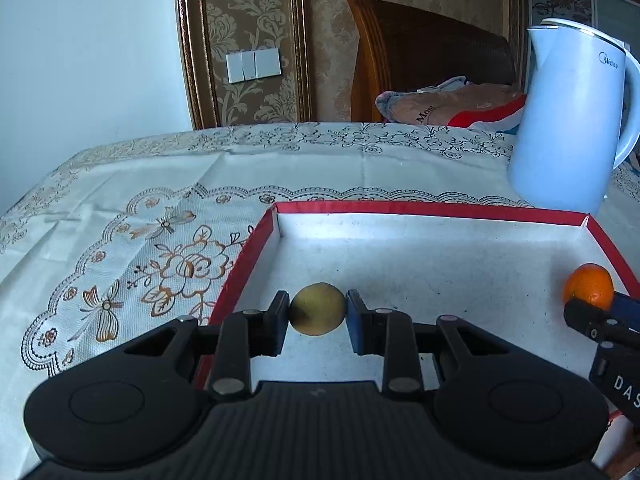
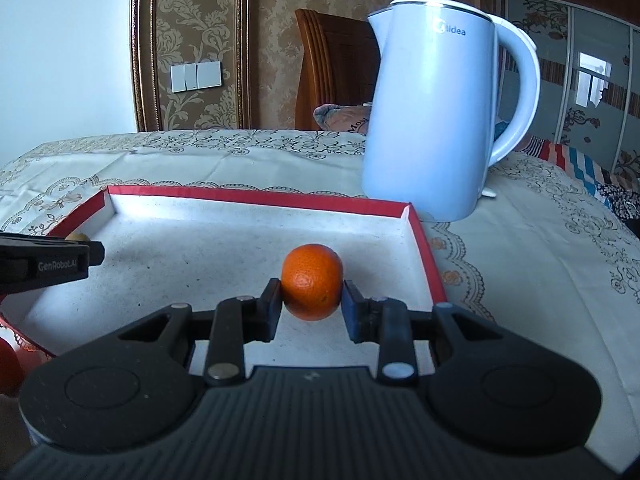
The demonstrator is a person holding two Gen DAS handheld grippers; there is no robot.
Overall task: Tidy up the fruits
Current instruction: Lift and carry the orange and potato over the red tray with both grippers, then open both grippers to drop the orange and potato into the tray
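Note:
My left gripper (image 1: 318, 314) is shut on a small yellow-green fruit (image 1: 318, 309) and holds it over the white floor of a red-rimmed tray (image 1: 400, 209). My right gripper (image 2: 311, 298) is shut on an orange (image 2: 312, 280) over the same tray (image 2: 256, 196), near its right wall. In the left wrist view the orange (image 1: 590, 284) and the right gripper show at the far right. In the right wrist view the left gripper's finger (image 2: 52, 262) shows at the left edge, with a bit of the yellow-green fruit (image 2: 77, 236) above it.
A pale blue electric kettle (image 2: 432, 120) stands on the embroidered tablecloth (image 1: 120, 216) just behind the tray's far right corner. A red round object (image 2: 8, 364) lies at the lower left edge, outside the tray. A wooden headboard and pillows lie beyond the table.

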